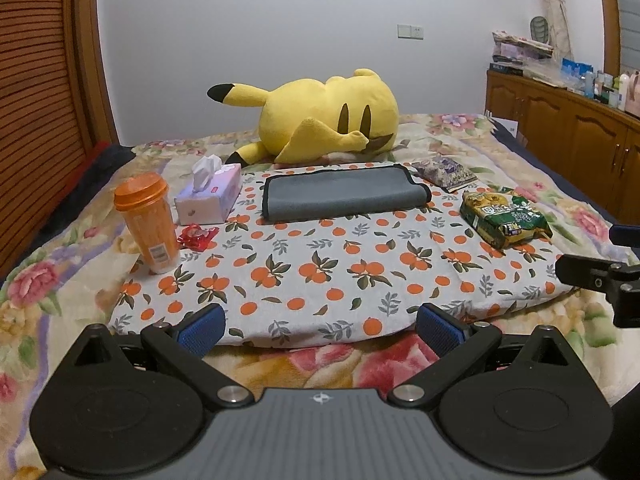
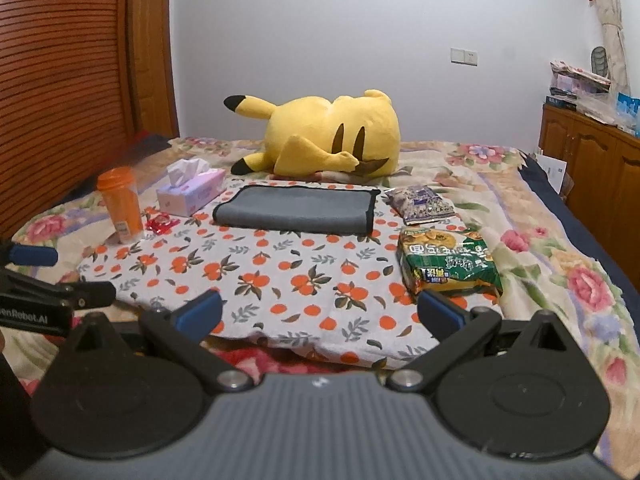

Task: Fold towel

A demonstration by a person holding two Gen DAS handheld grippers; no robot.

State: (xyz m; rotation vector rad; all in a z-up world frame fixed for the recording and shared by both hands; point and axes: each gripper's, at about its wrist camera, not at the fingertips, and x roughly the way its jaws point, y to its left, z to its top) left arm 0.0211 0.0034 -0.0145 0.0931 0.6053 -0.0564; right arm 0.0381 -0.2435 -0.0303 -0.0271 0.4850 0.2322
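Grey towel [image 1: 340,192], edged in black, lies folded into a flat oblong at the far end of an orange-print cloth [image 1: 320,272] spread over a flowered bed [image 1: 48,300]. In the left wrist view it sits at 12 o'clock from the left gripper [image 1: 320,326], well apart from it; in the right wrist view the towel [image 2: 296,212] is again at about 12 o'clock from the right gripper [image 2: 320,316] and just as far off.

Both grippers hover over the near edge of the cloth with their blue-padded fingers [image 1: 202,328] spread wide and nothing between them. The right gripper's fingers [image 2: 198,314] are equally wide apart and hold nothing. Part of the right gripper shows at 3 o'clock in the left view, and part of the left one at 9 o'clock in the right view.

A yellow plush toy [image 1: 320,116] lies on its side just behind the towel. At 10 o'clock from the towel stands a tissue box [image 1: 210,196], with an orange cup [image 1: 148,220] upright nearer the left gripper and a red wrapper [image 1: 196,236] beside the cup's base. At 3 o'clock from the towel lies a purple packet [image 1: 444,172], and nearer the camera a green snack bag [image 1: 504,216]. A wooden cabinet [image 1: 560,136] runs along the wall at 2 o'clock.
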